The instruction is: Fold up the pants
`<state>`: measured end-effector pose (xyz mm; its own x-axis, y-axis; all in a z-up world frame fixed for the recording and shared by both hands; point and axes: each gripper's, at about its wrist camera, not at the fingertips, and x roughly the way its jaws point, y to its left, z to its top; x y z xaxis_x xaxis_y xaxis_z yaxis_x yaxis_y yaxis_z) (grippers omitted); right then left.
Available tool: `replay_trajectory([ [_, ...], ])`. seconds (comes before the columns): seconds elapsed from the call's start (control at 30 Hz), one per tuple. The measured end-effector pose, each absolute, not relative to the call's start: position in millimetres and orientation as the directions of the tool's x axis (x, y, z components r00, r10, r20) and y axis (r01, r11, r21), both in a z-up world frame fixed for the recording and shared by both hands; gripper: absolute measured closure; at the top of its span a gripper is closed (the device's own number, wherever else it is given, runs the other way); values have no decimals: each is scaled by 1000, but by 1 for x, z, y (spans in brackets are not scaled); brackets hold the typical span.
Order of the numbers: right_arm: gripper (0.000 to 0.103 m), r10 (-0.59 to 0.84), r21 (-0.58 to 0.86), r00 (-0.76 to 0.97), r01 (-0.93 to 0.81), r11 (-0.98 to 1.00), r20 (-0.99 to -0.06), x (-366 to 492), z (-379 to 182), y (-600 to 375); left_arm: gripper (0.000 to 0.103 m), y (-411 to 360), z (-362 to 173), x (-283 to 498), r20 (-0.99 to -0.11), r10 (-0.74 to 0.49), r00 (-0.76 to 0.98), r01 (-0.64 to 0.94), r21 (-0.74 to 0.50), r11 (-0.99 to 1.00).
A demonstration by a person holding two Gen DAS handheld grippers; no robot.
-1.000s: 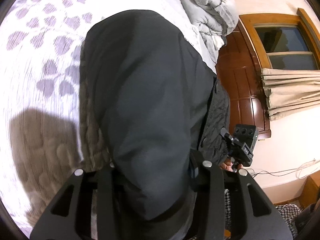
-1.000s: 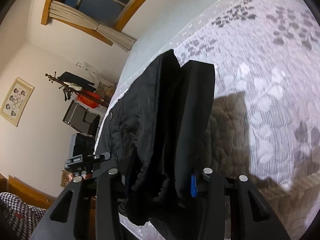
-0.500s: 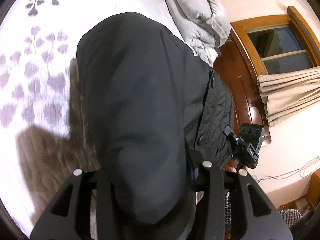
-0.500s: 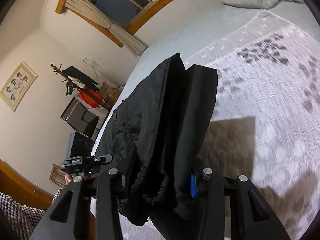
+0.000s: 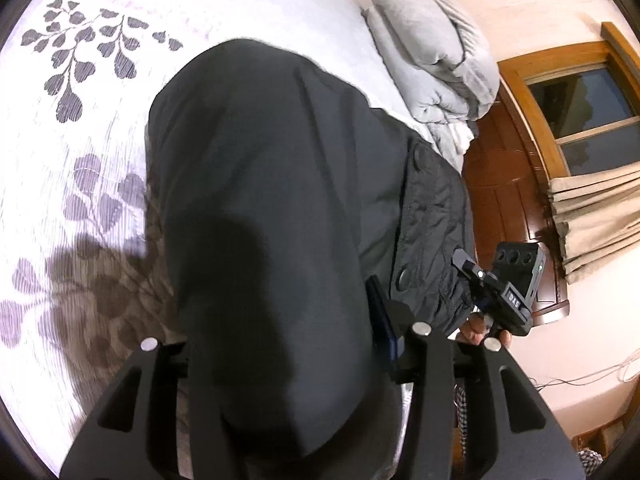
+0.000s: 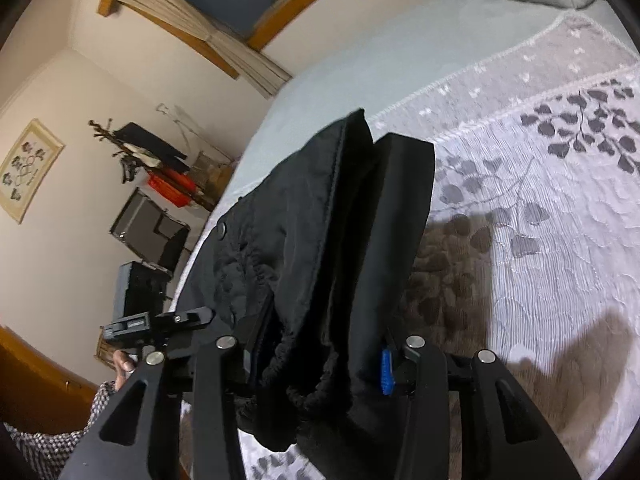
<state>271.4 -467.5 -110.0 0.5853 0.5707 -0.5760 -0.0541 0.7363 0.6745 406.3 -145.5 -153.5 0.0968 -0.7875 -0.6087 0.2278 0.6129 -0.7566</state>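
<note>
Pants (image 5: 272, 208), dark grey/black, held up over bedspread (image 5: 72, 168) w/ leaf print; fabric fills centre of both wrist views. L gripper (image 5: 288, 360): jaws closed on a thick bunch of pants cloth, which drapes fwd toward 12 o'clock. R gripper (image 6: 320, 364): jaws clamped on gathered elastic waist edge of pants (image 6: 320, 248); blue pad (image 6: 386, 372) visible at inner face of its 3 o'clock finger. Each gripper appears in the other's view: R at 3 o'clock in L view, L at 9 o'clock in R view. Grey duvet (image 5: 432, 64) bundled at 1 o'clock, window (image 5: 580, 120) at 2 o'clock. Shadows fall on bedspread beside pants.
</note>
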Motion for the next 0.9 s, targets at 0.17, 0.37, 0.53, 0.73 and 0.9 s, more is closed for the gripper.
replay_trajectory([
  [0.17, 61, 578, 688, 575, -36, 725, -580, 279, -123, -474, 57, -144, -156, 412, -601, -792, 103, 240, -758, 606],
  [0.37, 55, 580, 703, 563, 3, 711, -589, 280, -145, -483, 53, -141, -169, 413, -583, -806, 103, 238, -772, 589],
  [0.53, 50, 588, 732, 576, 26, 681, -568, 276, -159, -491, 49, -140, -178, 411, -569, -815, 109, 242, -780, 577],
  [0.73, 40, 599, 751, 583, 30, 660, -550, 273, -166, -495, 44, -138, -183, 408, -566, -816, 117, 232, -783, 577],
  [0.9, 31, 607, 766, 586, 37, 642, -537, 267, -169, -499, 37, -136, -184, 405, -572, -810, 129, 217, -781, 586],
])
